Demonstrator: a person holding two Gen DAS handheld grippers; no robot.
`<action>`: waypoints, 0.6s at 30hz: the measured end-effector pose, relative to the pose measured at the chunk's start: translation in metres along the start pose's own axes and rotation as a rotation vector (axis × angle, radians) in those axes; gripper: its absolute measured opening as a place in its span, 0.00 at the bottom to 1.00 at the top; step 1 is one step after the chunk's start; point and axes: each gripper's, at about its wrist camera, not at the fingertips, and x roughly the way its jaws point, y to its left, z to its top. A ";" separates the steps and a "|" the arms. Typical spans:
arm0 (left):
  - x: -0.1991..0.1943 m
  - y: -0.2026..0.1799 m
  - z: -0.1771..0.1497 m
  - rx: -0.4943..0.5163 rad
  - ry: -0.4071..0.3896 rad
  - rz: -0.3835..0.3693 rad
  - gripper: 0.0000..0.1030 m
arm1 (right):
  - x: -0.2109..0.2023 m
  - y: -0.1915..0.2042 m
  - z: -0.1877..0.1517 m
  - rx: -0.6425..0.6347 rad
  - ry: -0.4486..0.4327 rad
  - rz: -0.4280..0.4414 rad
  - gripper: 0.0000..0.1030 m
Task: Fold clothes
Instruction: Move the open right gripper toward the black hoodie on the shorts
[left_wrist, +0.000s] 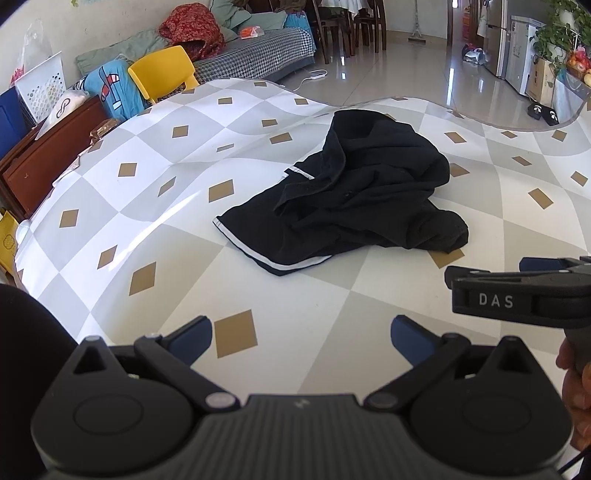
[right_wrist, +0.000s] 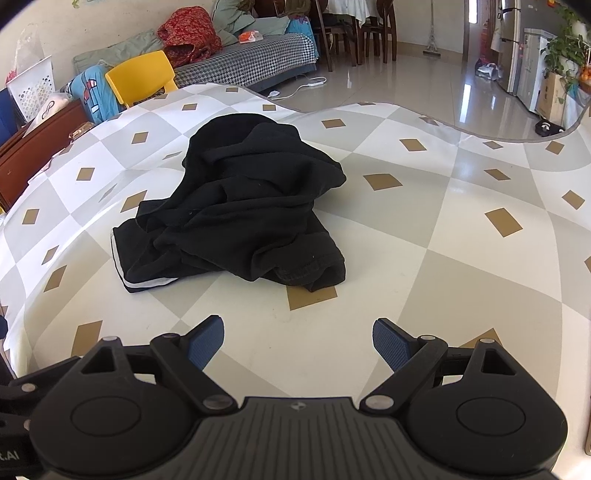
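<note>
Checkered tablecloth (left_wrist: 155, 192) carries our crumpled black garment (left_wrist: 354, 192). We hold left gripper (left_wrist: 301, 334) and right gripper (right_wrist: 297, 338) low, level, jaws wide, both short of it, empty.

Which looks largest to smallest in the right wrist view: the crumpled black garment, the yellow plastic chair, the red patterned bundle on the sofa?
1. Crumpled black garment, clearly largest.
2. Yellow plastic chair and red patterned bundle: these look alike in size, both far from the camera, so unranked.
</note>
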 end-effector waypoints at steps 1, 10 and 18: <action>0.001 0.001 0.000 -0.002 0.000 -0.001 1.00 | 0.001 0.000 0.000 0.001 -0.001 0.001 0.85; 0.011 0.004 0.002 -0.010 0.019 -0.003 1.00 | 0.009 -0.002 0.007 0.035 -0.016 0.015 0.78; 0.023 0.008 0.004 -0.018 0.036 -0.002 1.00 | 0.020 -0.001 0.014 0.063 -0.029 0.030 0.78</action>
